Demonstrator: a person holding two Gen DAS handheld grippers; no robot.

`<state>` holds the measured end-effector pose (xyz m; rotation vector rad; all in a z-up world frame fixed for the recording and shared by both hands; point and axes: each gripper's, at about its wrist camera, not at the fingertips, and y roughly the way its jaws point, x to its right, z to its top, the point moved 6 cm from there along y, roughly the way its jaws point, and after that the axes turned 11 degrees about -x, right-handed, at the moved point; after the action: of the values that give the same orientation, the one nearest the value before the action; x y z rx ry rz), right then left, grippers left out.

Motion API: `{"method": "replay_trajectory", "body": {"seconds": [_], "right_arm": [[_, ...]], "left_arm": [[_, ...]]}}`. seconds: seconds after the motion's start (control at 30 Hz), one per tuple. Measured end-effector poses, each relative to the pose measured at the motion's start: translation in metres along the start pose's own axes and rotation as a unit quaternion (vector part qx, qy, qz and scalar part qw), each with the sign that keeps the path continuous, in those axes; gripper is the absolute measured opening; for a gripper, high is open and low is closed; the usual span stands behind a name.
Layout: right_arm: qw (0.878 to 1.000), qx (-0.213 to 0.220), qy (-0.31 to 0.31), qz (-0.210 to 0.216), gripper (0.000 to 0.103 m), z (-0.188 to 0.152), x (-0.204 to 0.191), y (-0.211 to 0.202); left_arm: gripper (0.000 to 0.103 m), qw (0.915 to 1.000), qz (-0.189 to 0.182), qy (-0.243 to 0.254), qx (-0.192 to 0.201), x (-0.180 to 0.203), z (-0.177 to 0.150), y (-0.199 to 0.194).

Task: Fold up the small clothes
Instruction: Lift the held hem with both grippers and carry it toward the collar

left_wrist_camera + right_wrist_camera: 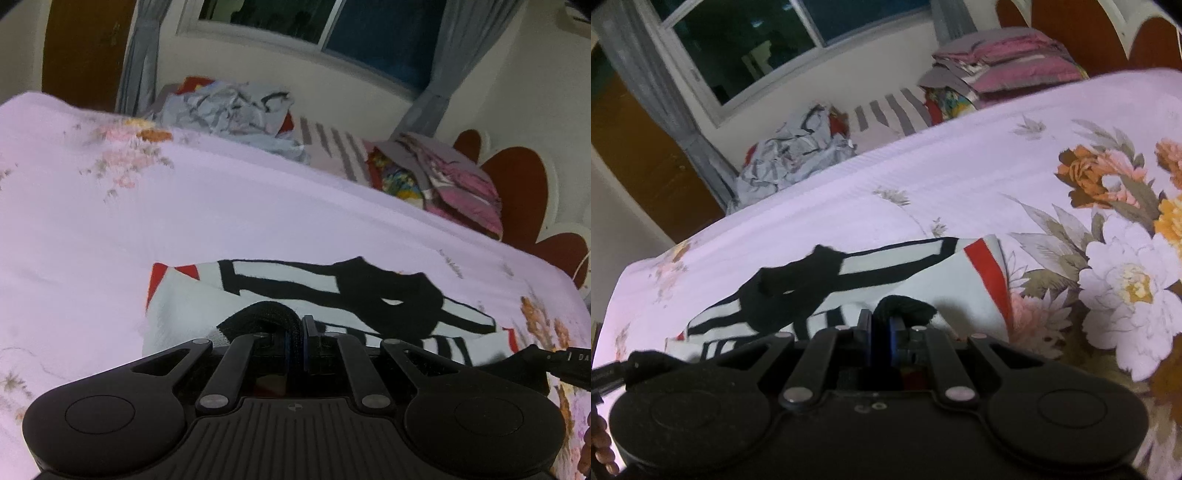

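Left black two-finger gripper (297,325): jaws drawn together, pinching a black ribbed hem band (258,314) of the small white garment with black stripes and red trim (295,280). Right black two-finger gripper (881,319): jaws likewise drawn together, pinching a bunch of the same black edge (905,304). Each of the 2 tools thus has 1 corner of the near edge; neither is empty.

From the fingertips outward, the garment lies directly ahead of both grippers on the pale lilac bedspread printed with flowers (184,206). Its long axis runs across the bed, roughly side to side in both views, at right angles to the line along which the grippers point. In the left wrist view it stretches from the pinch toward the right, with a red-trimmed end (157,280) at the far left; in the right wrist view it stretches toward the left, with a red band (986,266) at the right. The 2 hands appear about equally near, each at its own end of the near edge.

The coming move, as judged, is to carry this held edge forward over the far edge, so the fold line would run parallel to the long axis.

Beyond: a crumpled grey pile of clothes (229,107) and a stack of folded pink bedding (458,177), well apart from the garment.
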<state>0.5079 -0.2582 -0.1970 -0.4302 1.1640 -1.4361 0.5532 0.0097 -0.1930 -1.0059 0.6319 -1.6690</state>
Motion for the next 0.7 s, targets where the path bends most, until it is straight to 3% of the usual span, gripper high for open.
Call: {"method": "replay_trajectory", "body": {"seconds": [0.23,0.37,0.5,0.7], "right_arm": [[0.999,-0.026,0.034,0.006,0.011,0.013,0.013,0.032],[0.999,-0.021,0.036,0.004,0.017,0.021,0.014,0.039],[1.000,0.007,0.027,-0.010,0.044,0.033,0.017,0.035],[0.999,0.026,0.000,-0.021,0.044,0.042,0.017,0.029]], "left_arm": [[0.006,0.9986,0.001,-0.042,-0.033,-0.008,0.018,0.032],[0.006,0.9977,-0.012,-0.055,-0.038,-0.009,0.026,0.036],[0.006,0.9951,-0.034,-0.082,-0.045,-0.013,0.033,0.035],[0.007,0.9898,-0.062,-0.119,-0.049,-0.025,0.036,0.030]]}}
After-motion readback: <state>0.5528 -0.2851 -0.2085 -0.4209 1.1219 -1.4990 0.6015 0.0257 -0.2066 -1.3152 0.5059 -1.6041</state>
